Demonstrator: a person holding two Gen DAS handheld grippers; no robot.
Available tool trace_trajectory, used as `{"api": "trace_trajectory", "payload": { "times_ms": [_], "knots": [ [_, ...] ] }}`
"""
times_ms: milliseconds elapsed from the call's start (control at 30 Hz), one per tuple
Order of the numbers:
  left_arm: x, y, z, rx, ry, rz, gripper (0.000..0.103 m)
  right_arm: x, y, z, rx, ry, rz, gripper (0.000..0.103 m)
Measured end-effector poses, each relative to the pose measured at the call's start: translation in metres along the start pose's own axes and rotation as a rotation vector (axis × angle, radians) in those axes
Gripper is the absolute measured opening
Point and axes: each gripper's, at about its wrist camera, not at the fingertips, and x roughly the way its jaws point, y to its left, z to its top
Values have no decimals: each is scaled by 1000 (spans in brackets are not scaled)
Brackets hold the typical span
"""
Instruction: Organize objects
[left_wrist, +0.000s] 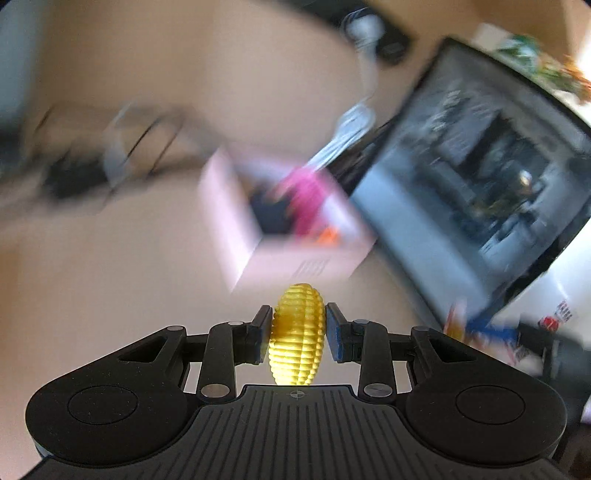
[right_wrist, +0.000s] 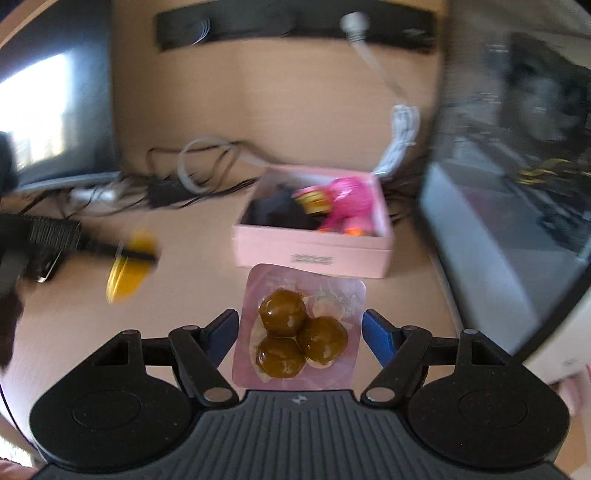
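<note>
Now one ribbed yellow toy (left_wrist: 297, 334) clamped in left tool (left_wrist: 297, 330), right tool (right_wrist: 300, 334) spread around one three-ball packet (right_wrist: 300, 326), one pink box (right_wrist: 314, 254) beyond.

Your left wrist view is smeared: pink box (left_wrist: 295, 229) is a blur, so you can't ID the dark stuff inside it, only a pink shape. Cables (left_wrist: 122, 147) left of the box are streaks. Monitor (left_wrist: 480, 177) right of the box: screen content unreadable, frame cut off at pic edge. Box label (right_wrist: 311, 259) too small to read.
</note>
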Motion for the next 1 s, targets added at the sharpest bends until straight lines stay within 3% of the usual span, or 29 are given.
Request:
{"api": "trace_trajectory", "payload": {
  "times_ms": [167, 233, 300, 367, 500, 600, 700, 833, 1000],
  "knots": [
    [48, -57, 75, 164, -120, -24, 35, 1, -32, -10, 70, -19, -11, 74],
    [73, -68, 90, 185, -136, -28, 35, 4, -42, -13, 98, -16, -9, 74],
    [99, -73, 98, 192, -119, 26, 35, 8, -50, -16, 115, -15, -9, 72],
    [118, -70, 99, 154, -116, 35, 35, 8, -56, -18, 122, -26, -7, 72],
    [130, -57, 93, 79, -130, 5, 35, 14, -63, -15, 126, -37, 12, 72],
    [127, -50, 85, 76, -121, 44, 35, 25, -65, -16, 67, 1, 15, 72],
    [113, -35, 69, 9, -101, 68, 35, 39, -65, -29, -34, 49, 8, 77],
    [92, -17, 28, -62, -29, 113, 35, 65, -74, -49, -44, 134, -29, 77],
    [70, -2, -29, -131, 55, 94, 35, 88, -76, -60, -40, 142, -89, 77]
  ]
}}
